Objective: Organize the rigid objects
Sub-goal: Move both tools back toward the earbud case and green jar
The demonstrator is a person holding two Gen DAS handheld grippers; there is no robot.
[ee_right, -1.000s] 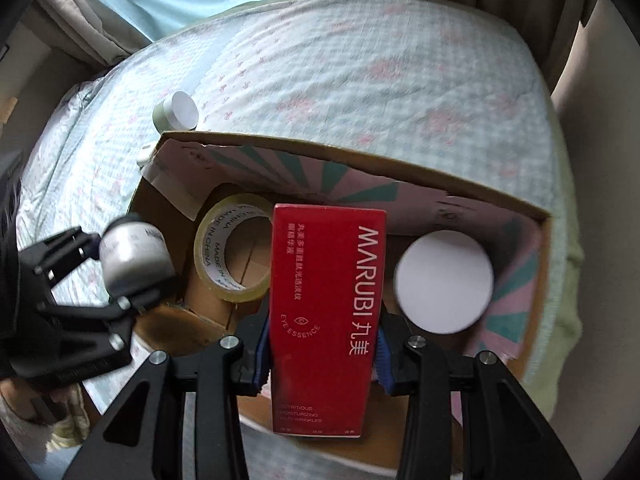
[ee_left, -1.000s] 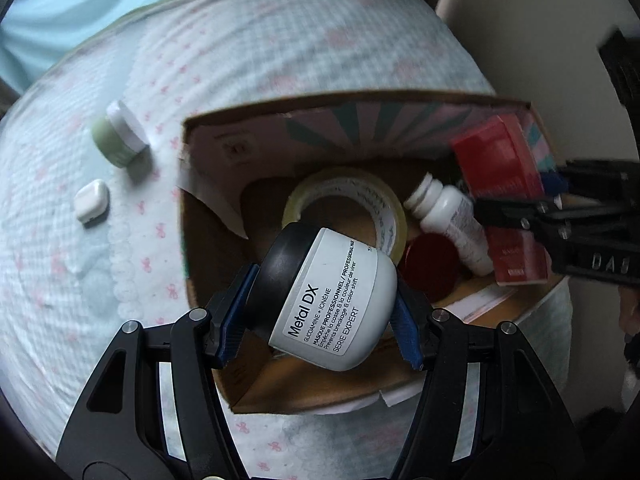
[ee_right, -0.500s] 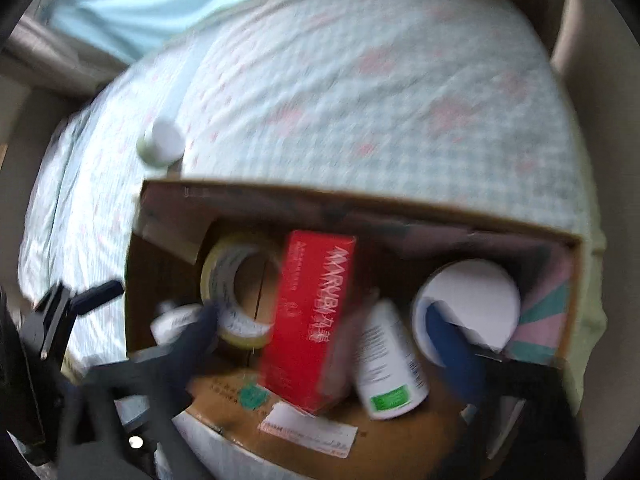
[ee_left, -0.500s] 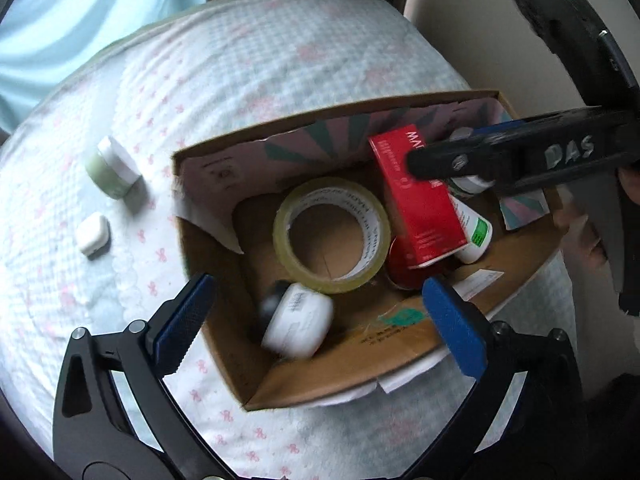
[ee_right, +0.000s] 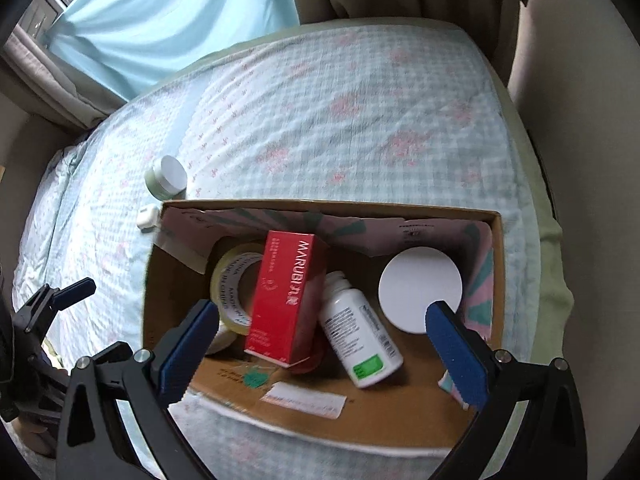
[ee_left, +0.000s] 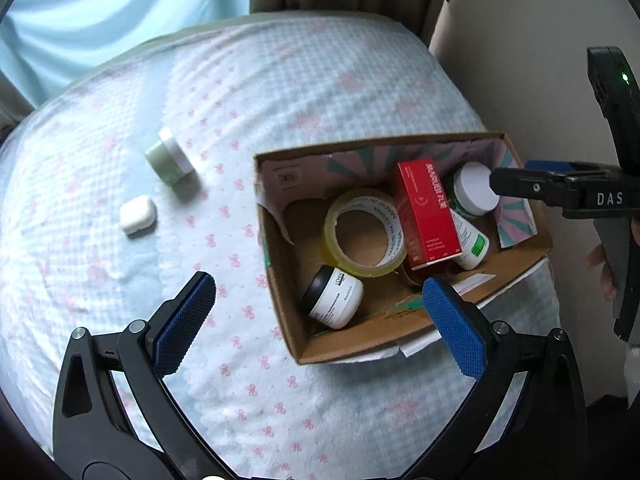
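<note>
A cardboard box [ee_left: 360,336] [ee_right: 498,264] lies on the bed. In it are a white jar with a black lid [ee_left: 334,298], a tape roll [ee_left: 366,232] [ee_right: 232,280], a red MARUBI carton [ee_left: 426,216] [ee_right: 286,296], a white pill bottle [ee_right: 358,336] and a white-lidded jar [ee_right: 420,288]. My left gripper [ee_left: 320,316] is open and empty above the box's near-left corner. My right gripper [ee_right: 324,340] is open and empty above the box. A green jar [ee_left: 170,160] [ee_right: 166,176] and a small white case [ee_left: 138,214] [ee_right: 147,216] lie on the bed left of the box.
The bed has a pale blue checked cover [ee_left: 280,92] with pink bows. Curtains [ee_right: 160,12] hang behind it. A wall [ee_left: 520,60] runs close along the right of the box. The right gripper's black body [ee_left: 580,196] shows at the right of the left wrist view.
My left gripper let the black-lidded jar into the box and my right gripper let the red carton in. Both opened and drew back and up from the box.
</note>
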